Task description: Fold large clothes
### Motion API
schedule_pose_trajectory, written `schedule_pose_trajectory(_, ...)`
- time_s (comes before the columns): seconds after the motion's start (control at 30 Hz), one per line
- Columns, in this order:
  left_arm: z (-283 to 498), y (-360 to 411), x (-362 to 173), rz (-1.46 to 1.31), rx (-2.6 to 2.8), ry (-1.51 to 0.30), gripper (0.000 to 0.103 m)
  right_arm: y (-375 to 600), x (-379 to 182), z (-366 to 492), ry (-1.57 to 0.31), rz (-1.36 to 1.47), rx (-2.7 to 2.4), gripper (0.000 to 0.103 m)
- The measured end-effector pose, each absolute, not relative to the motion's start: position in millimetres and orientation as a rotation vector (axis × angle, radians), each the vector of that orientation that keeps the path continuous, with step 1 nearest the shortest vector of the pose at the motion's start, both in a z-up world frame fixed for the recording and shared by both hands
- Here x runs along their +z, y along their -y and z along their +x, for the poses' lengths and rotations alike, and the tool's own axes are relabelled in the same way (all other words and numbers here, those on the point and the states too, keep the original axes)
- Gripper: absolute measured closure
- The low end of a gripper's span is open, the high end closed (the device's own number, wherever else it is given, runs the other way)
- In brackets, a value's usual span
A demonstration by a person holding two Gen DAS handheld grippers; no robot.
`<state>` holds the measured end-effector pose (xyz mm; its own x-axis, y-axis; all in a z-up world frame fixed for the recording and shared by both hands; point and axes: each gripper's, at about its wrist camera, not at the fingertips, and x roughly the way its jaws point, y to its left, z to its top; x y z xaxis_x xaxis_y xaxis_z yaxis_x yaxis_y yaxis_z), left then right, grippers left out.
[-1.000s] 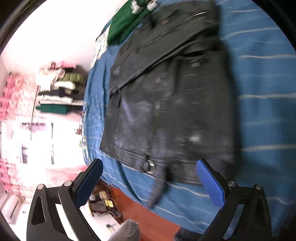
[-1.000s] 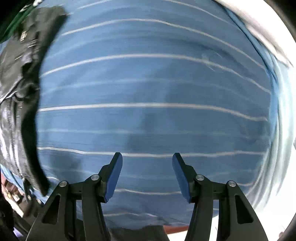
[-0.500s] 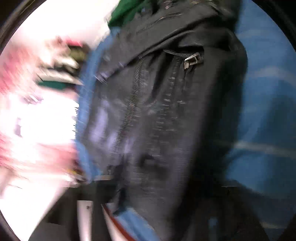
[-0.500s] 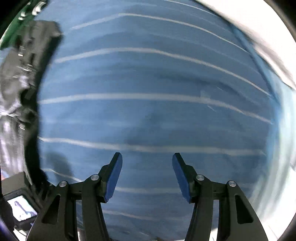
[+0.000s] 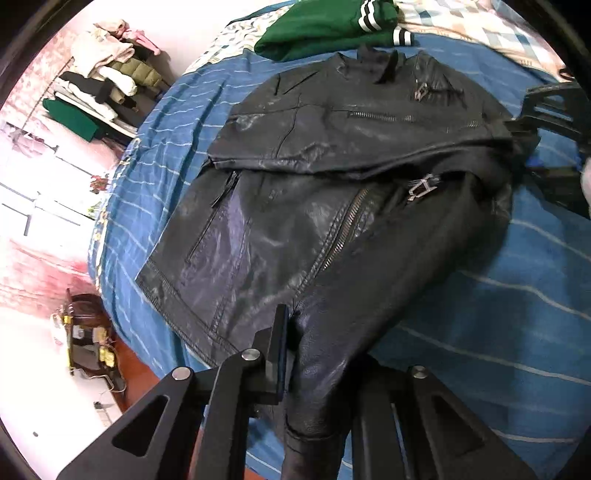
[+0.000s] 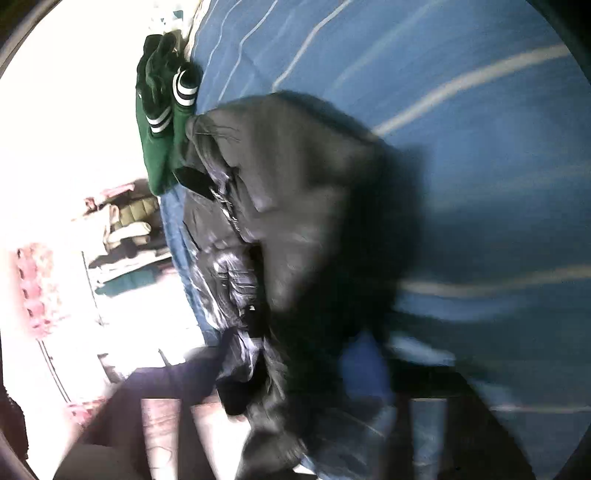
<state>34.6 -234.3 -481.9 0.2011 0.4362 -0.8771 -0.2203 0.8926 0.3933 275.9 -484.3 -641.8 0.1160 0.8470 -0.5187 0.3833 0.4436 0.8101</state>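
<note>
A black leather jacket [image 5: 332, 206] with zips and a buckle lies on the blue striped bed cover [image 5: 509, 325]. Its upper part is folded over its lower part. My left gripper [image 5: 314, 354] is shut on the jacket's near hem or sleeve end, which bunches between the fingers. My right gripper [image 5: 546, 136] shows at the right edge of the left wrist view, against the jacket's far side. The right wrist view is blurred; the jacket [image 6: 303, 236] fills its middle and covers the fingers, with one blue pad [image 6: 364, 365] showing.
A folded green garment [image 5: 328, 26] with white-striped cuffs lies at the bed's far end, and also shows in the right wrist view [image 6: 159, 122]. A rack of stacked clothes [image 5: 103, 85] stands left of the bed. Small items sit on the wooden floor [image 5: 88, 350] at the bed's near corner.
Both grippers were open and apart from the jacket. The left one has closed on the jacket's near edge and lifted it. The right one has swung left onto the jacket.
</note>
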Motion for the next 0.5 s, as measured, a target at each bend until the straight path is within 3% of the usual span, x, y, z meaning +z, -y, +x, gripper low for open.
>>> schedule_pose_trajectory(0.13,36.3,209.8,-466.9,0.113,0.401,-1.299,0.094,460.9,-585.5,284.5,-1.435,1.059,0.412,0.079)
schedule_pose_trajectory(0.3,38.6,157.7,-446.1,-0.028,0.333,-1.311,0.094,399.3,-477.1,301.6,-1.383,0.878,0.442,0.08)
schedule_pose_trajectory(0.5,52.7,77.4,-428.5,-0.132,0.326,-1.297,0.094,274.6,-419.1,326.1,-1.388,0.699,0.446,0.08)
